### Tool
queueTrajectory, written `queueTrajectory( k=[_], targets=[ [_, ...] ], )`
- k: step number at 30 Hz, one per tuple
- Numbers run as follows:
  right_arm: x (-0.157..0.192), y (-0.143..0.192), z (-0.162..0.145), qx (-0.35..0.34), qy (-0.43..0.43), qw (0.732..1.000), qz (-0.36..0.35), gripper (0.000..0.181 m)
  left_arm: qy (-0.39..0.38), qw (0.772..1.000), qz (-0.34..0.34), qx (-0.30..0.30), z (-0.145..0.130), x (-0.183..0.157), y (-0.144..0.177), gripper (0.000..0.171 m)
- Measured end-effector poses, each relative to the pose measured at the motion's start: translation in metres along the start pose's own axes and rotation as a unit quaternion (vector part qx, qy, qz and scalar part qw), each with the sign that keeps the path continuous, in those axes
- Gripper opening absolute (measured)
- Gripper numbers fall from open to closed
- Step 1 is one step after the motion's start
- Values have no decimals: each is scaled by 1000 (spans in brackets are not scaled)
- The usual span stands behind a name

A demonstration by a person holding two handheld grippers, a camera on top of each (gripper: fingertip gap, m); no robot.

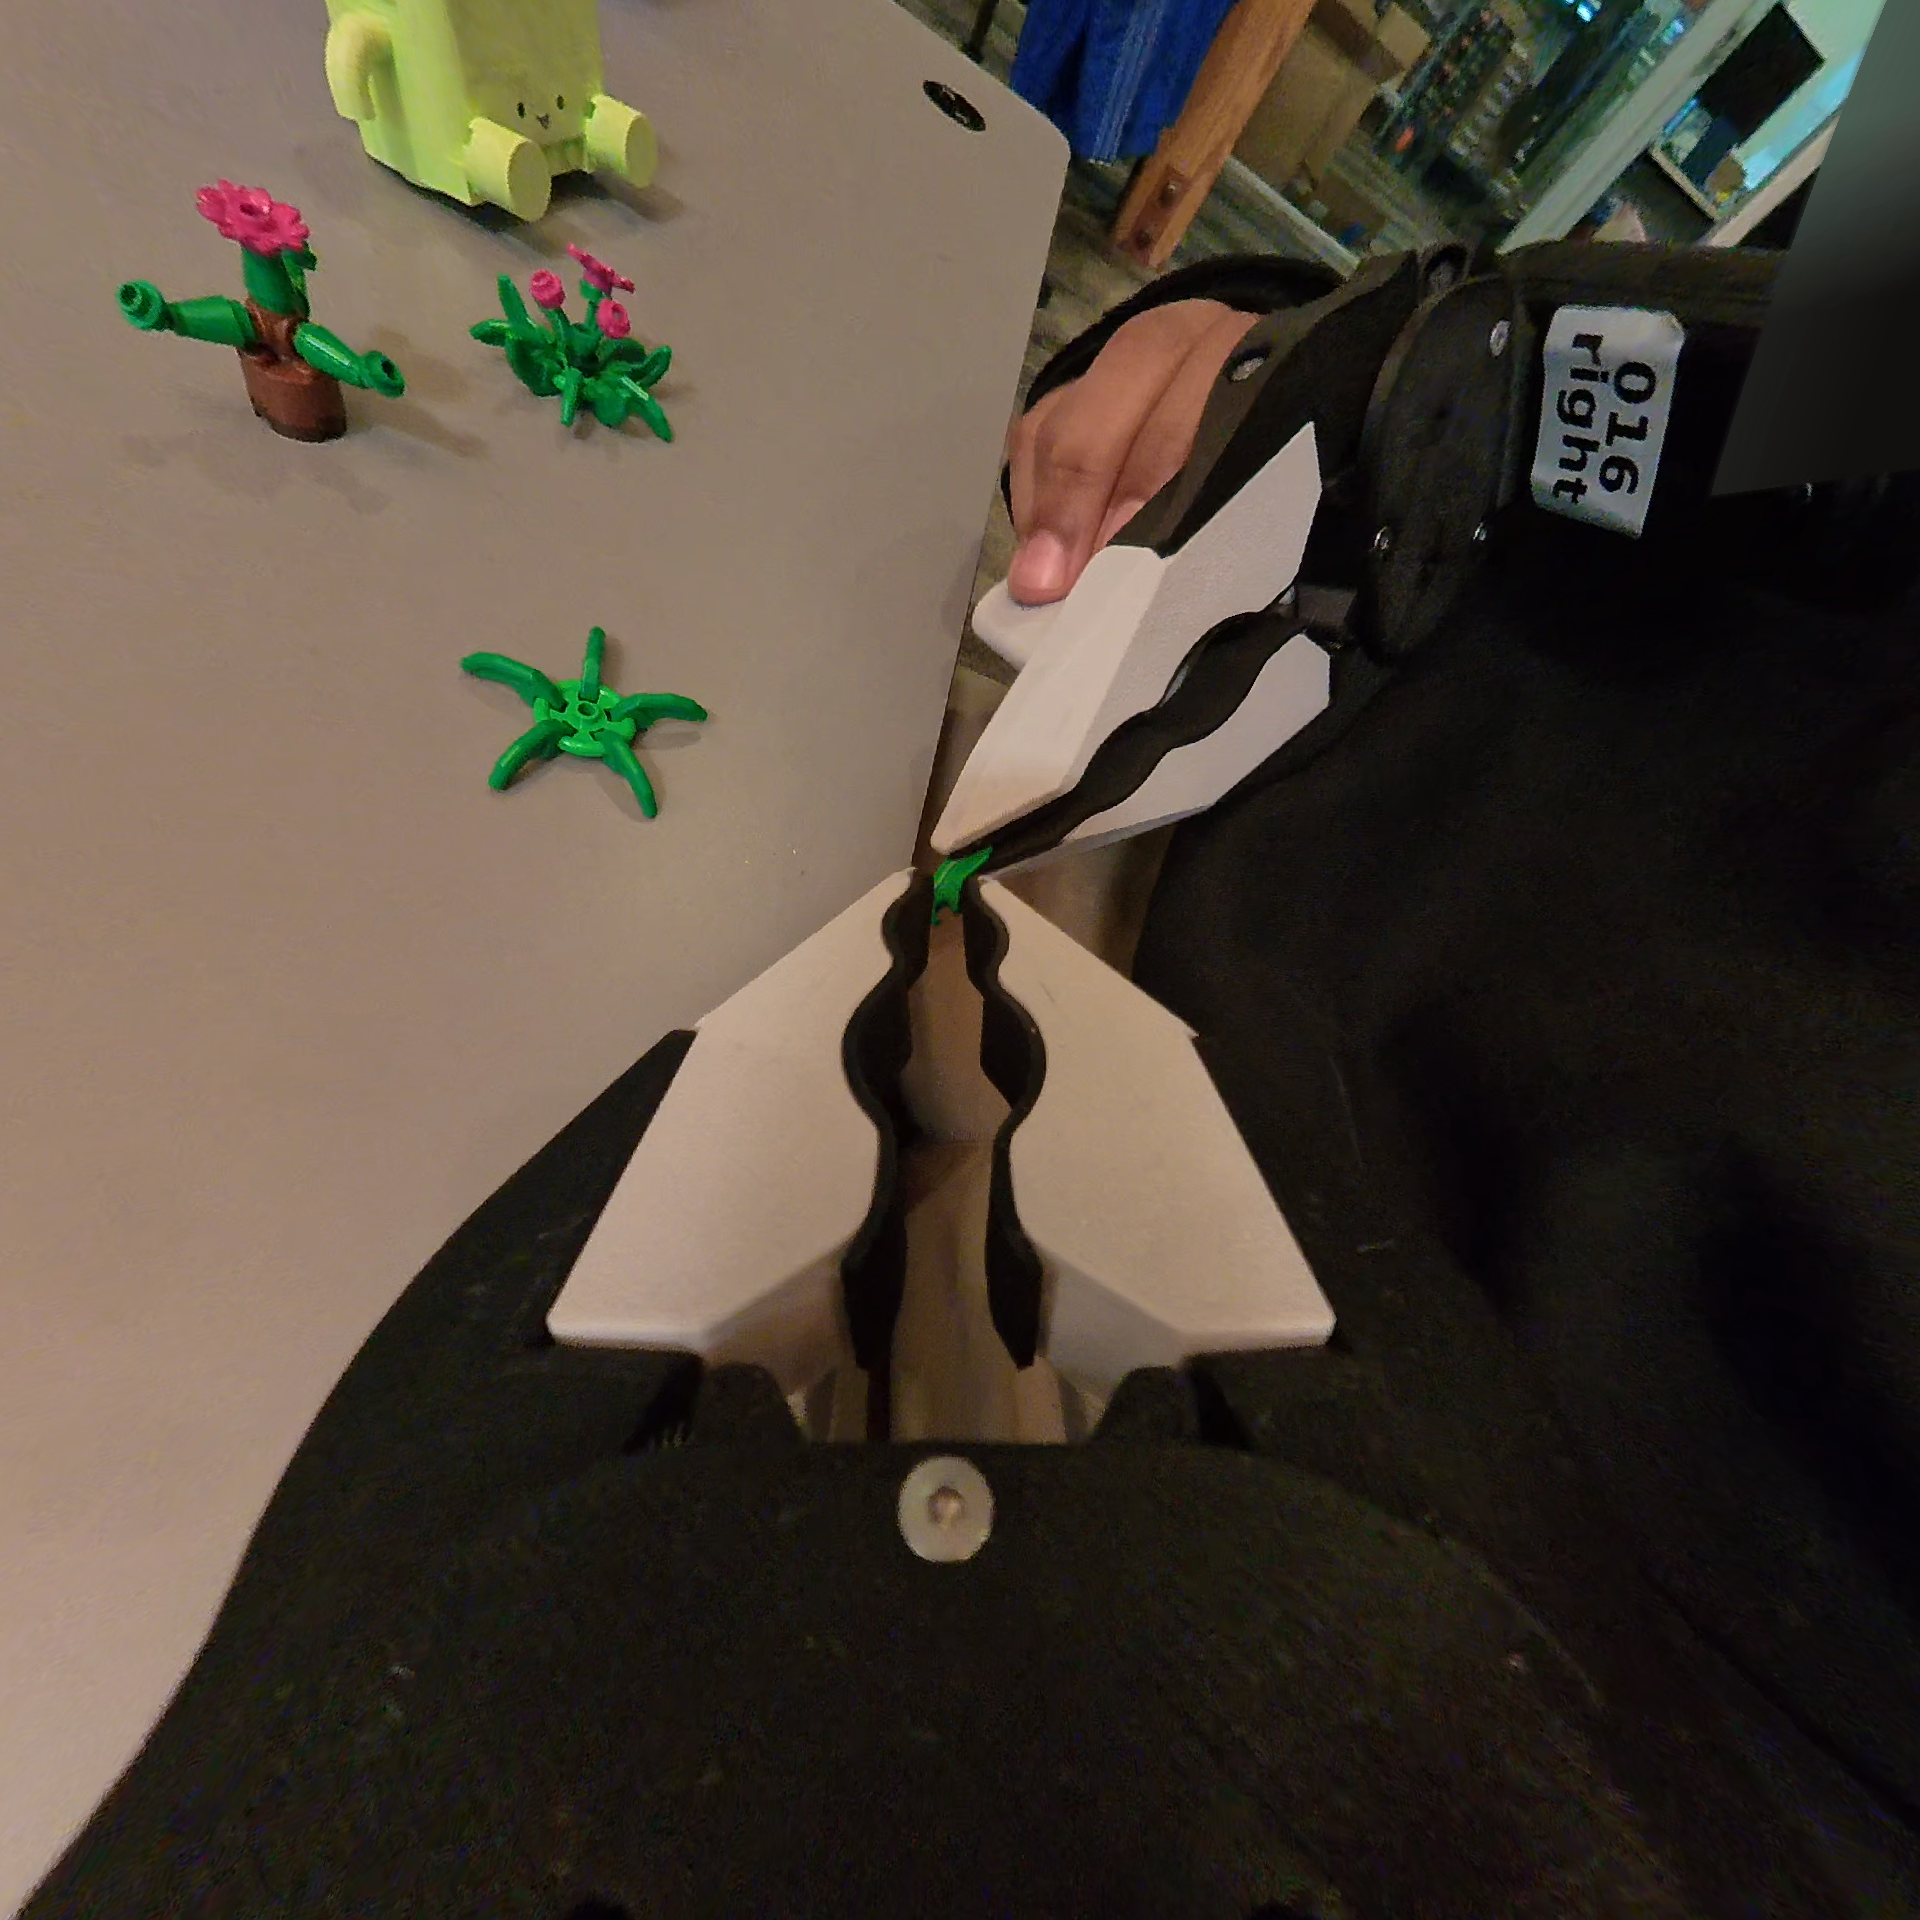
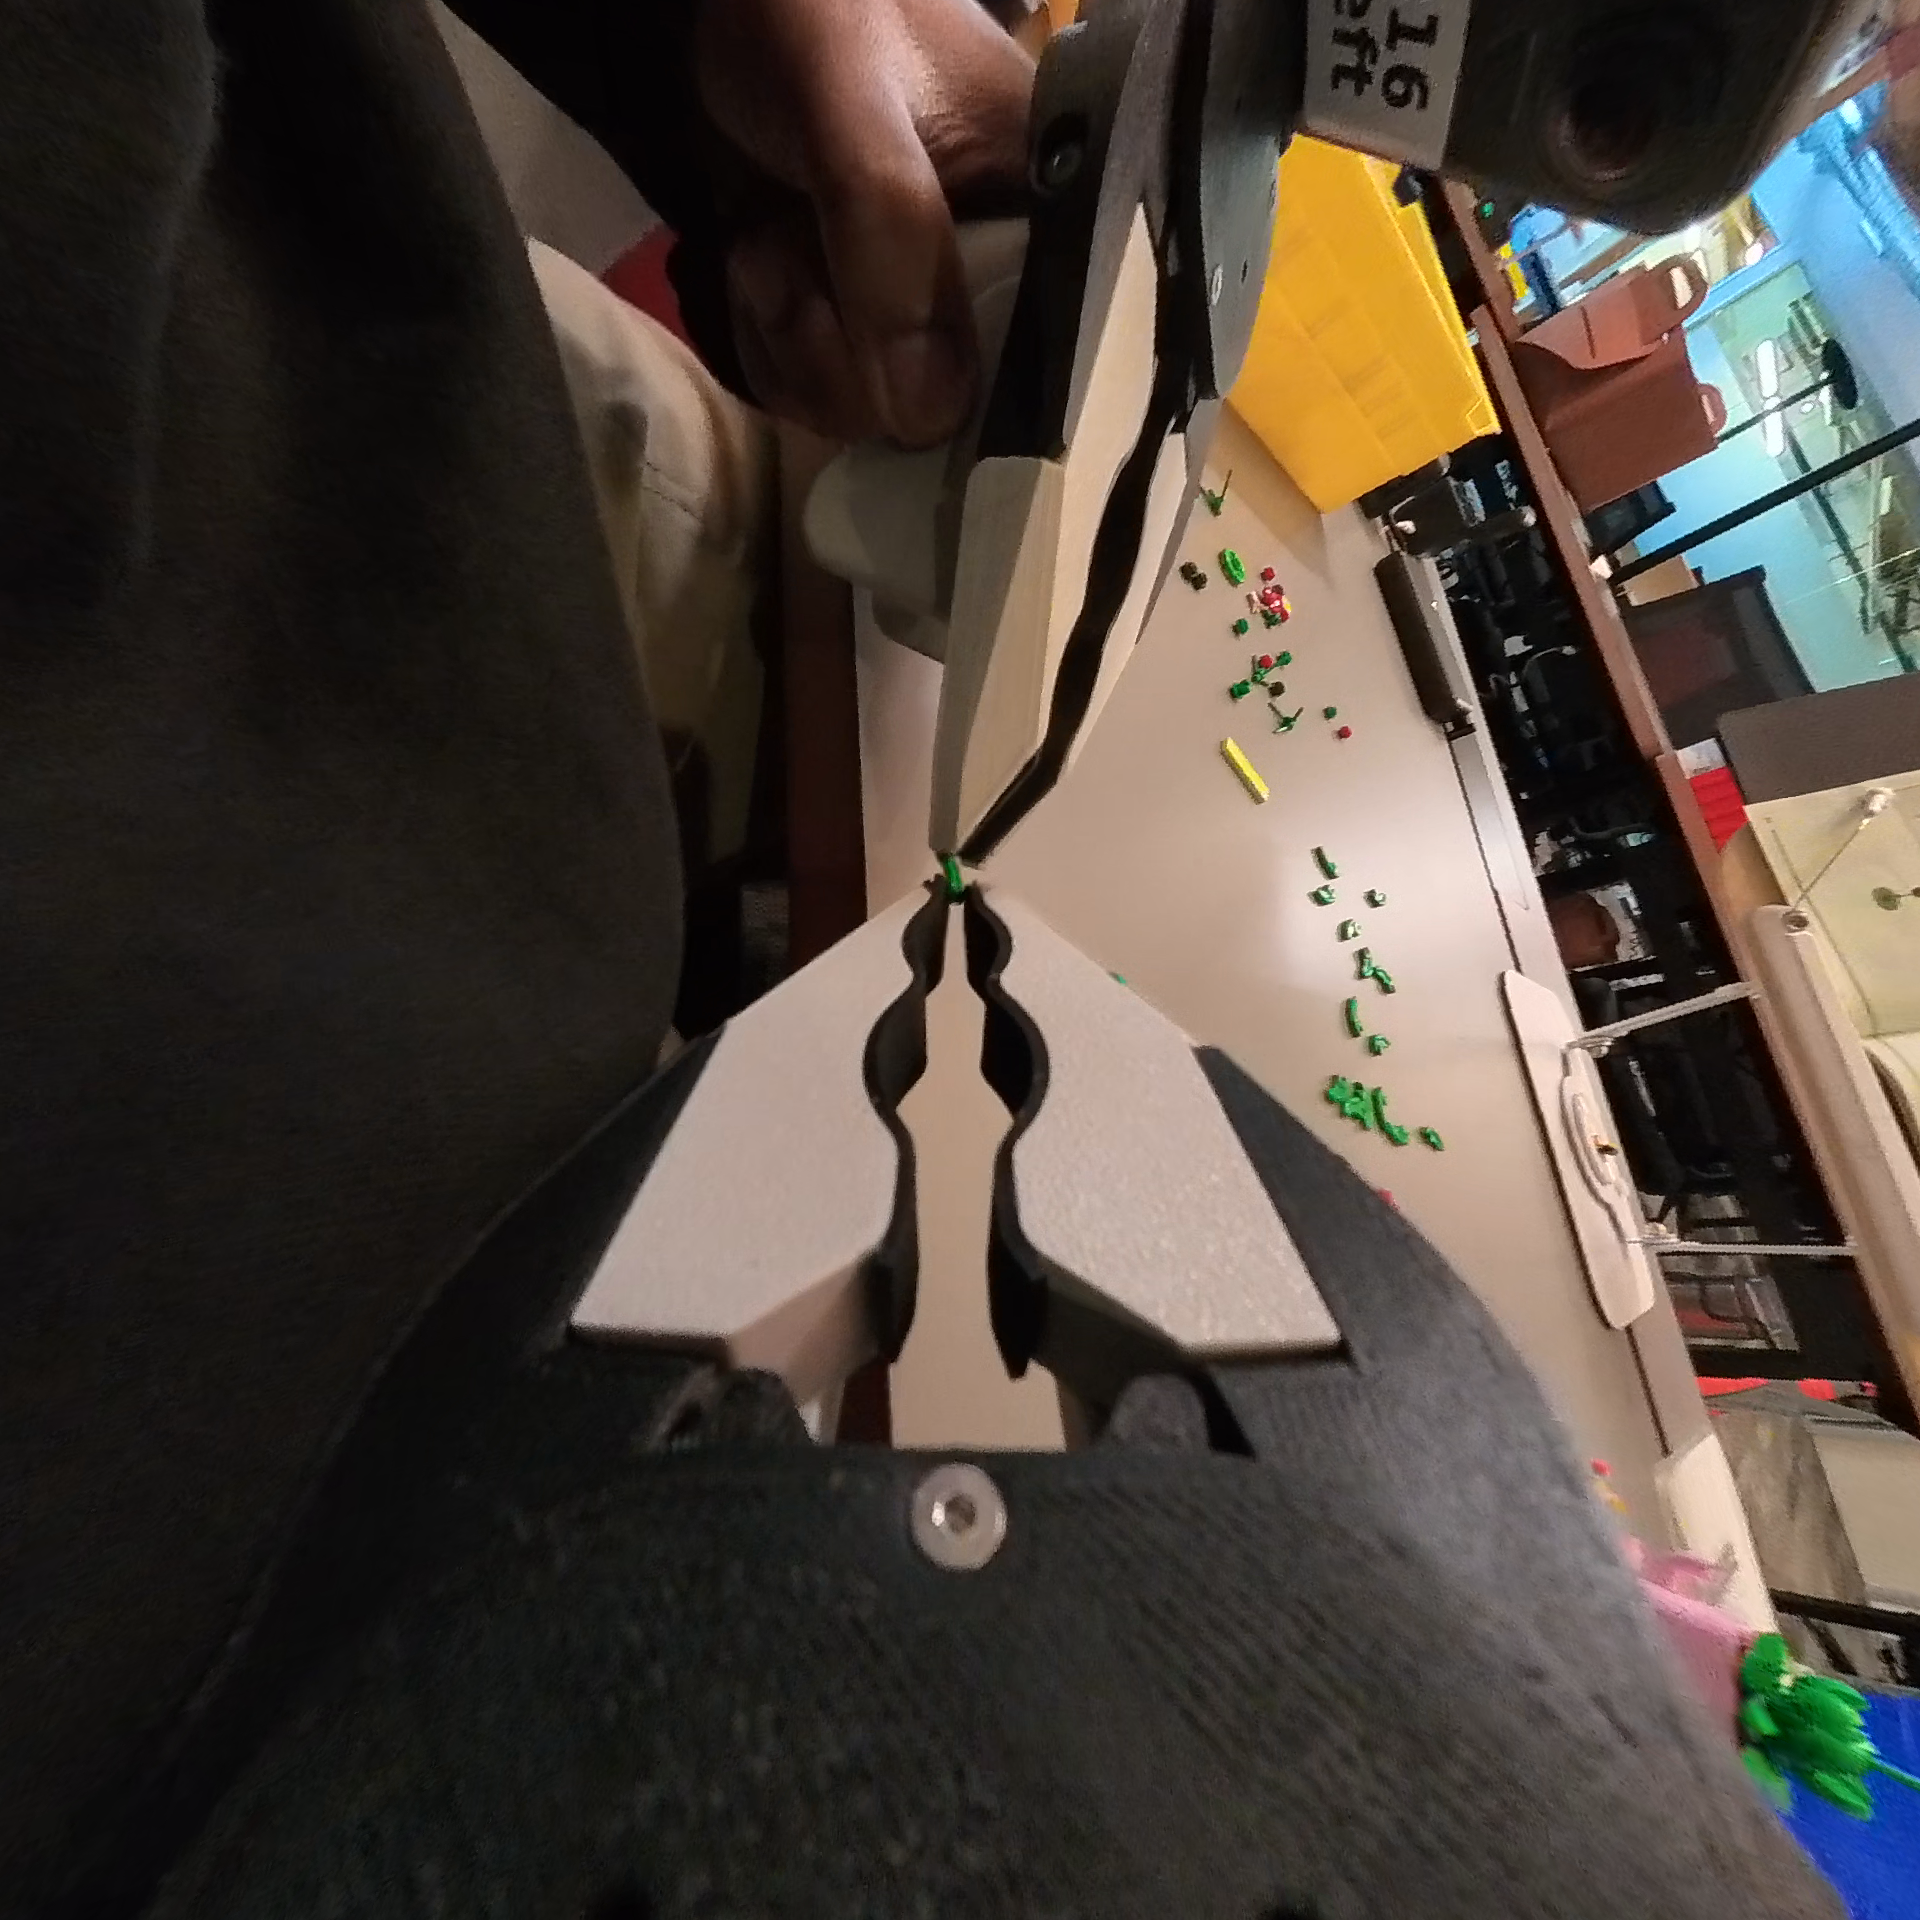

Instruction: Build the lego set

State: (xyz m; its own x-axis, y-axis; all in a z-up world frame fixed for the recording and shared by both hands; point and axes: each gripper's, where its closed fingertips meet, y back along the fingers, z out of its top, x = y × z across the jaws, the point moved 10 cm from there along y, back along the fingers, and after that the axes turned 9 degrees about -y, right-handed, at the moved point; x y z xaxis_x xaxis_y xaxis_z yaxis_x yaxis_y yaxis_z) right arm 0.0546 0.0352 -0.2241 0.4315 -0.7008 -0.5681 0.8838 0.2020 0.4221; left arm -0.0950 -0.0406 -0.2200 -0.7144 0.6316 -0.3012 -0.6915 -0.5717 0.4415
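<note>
My left gripper (image 1: pixel 943 891) and my right gripper (image 1: pixel 961 840) meet tip to tip beyond the grey table's (image 1: pixel 260 987) near edge, above a person's dark clothing. A small green lego piece (image 1: pixel 958 875) is pinched between the two sets of tips, and both jaws are closed on it. The right wrist view shows the same meeting: the right gripper (image 2: pixel 948 902) is below, the left gripper (image 2: pixel 961 847) comes down from above, and the green piece (image 2: pixel 949 873) is between them. A green star-shaped leaf piece (image 1: pixel 584 717) lies on the table.
A brown-pot plant with a pink flower (image 1: pixel 265 312), a pink flower cluster (image 1: pixel 582 343) and a yellow-green figure (image 1: pixel 488 94) stand farther back. Several loose green pieces (image 2: pixel 1361 977), a yellow bar (image 2: pixel 1245 769) and a yellow bin (image 2: pixel 1361 332) are on the table. My two grippers' fingertips are within a few centimetres of each other.
</note>
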Motion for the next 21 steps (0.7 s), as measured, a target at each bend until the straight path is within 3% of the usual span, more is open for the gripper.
queueTrajectory(
  k=[3, 5, 11, 21],
  targets=[
    [-5, 0, -2, 0, -56, 998, 13, 1, -7, 1000, 14, -9, 1, 0, 0, 25],
    [-10, 1, -4, -2, -103, 995, 17, 1, -29, 999, 34, -5, 1, -1, -1, 27],
    [-23, 1, -9, -22, -259, 962, 83, 1, -76, 996, 50, -14, 5, -6, -2, 3],
    [-33, 4, -18, -62, -373, 914, 145, 1, -76, 996, 39, -28, 6, -7, 0, 3]
  ],
)
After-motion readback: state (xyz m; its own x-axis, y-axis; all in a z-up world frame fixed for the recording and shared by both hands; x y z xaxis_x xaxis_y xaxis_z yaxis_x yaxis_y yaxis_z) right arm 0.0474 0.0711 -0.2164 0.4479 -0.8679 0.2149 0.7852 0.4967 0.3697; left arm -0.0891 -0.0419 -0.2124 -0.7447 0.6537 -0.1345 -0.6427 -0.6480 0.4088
